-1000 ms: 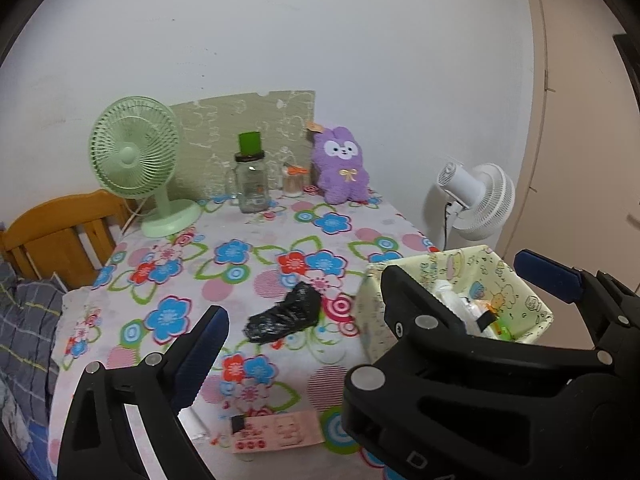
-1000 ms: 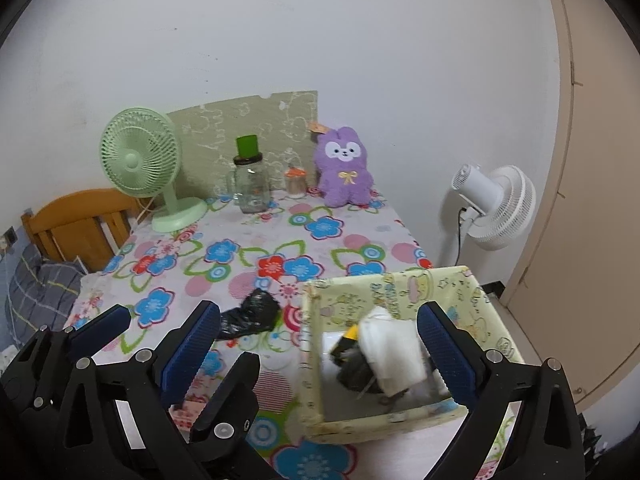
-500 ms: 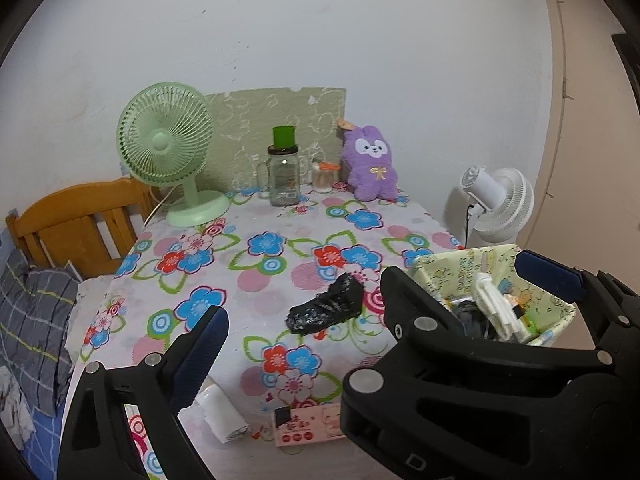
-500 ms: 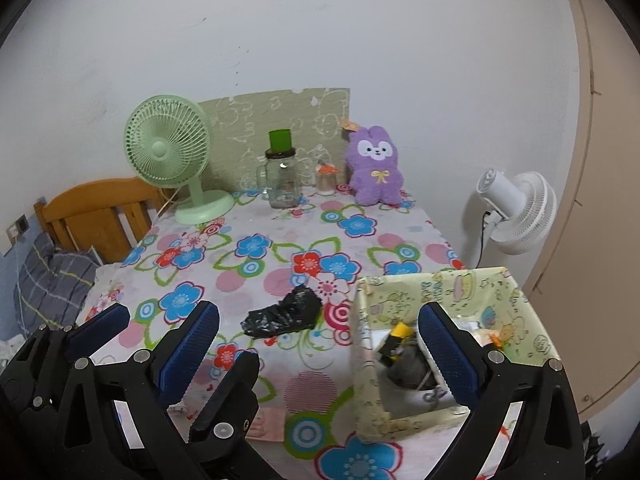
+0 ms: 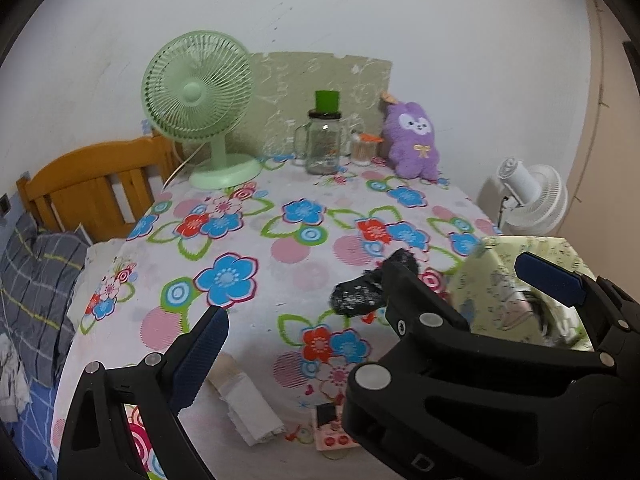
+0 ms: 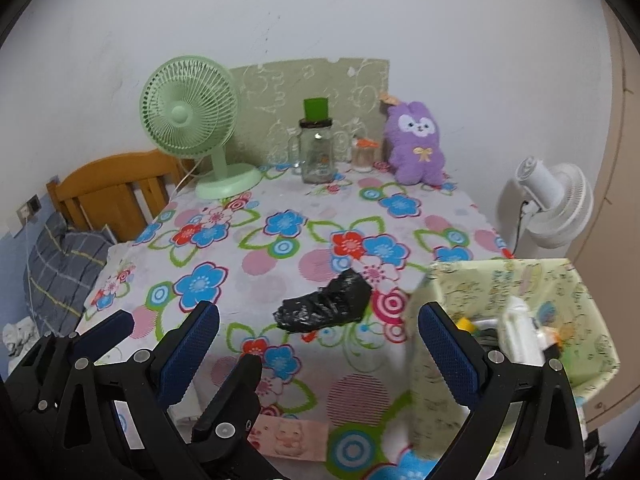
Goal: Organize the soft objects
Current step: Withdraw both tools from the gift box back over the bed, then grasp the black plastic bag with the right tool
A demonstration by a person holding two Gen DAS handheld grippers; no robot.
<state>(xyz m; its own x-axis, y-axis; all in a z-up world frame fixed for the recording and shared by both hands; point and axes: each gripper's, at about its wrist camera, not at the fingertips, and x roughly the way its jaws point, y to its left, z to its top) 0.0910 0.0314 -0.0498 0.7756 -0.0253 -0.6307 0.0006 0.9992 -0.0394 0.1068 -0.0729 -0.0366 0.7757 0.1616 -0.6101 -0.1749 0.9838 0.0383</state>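
Left claw: your left gripper [image 5: 372, 296] has its fingers spread wide apart over the table's near edge, holding nothing.
Right claw: your right gripper [image 6: 320, 332] is likewise wide apart and empty; its right finger sits in front of the storage box [image 6: 576, 280].
Black bag: the crumpled black plastic bag [image 6: 324, 308] lies on the floral tablecloth [image 6: 280, 216] toward the table's near right, just left of the box and apart from it. Its long axis runs diagonally, low end toward the near left, high end toward the far right.
Left view only: a white rolled cloth [image 5: 248, 408] at the near edge, below your left finger. Here the right gripper's body covers part of the bag.
Right view only: the whole bag unobstructed, and the box's inside, with a white item and small coloured pieces you cannot identify.
Pink card: a pink card [image 6: 288, 436] lies at the near edge.
Far edge: purple plush [image 6: 416, 144], glass jar [image 6: 316, 148] and green fan [image 6: 188, 112] stand along it.
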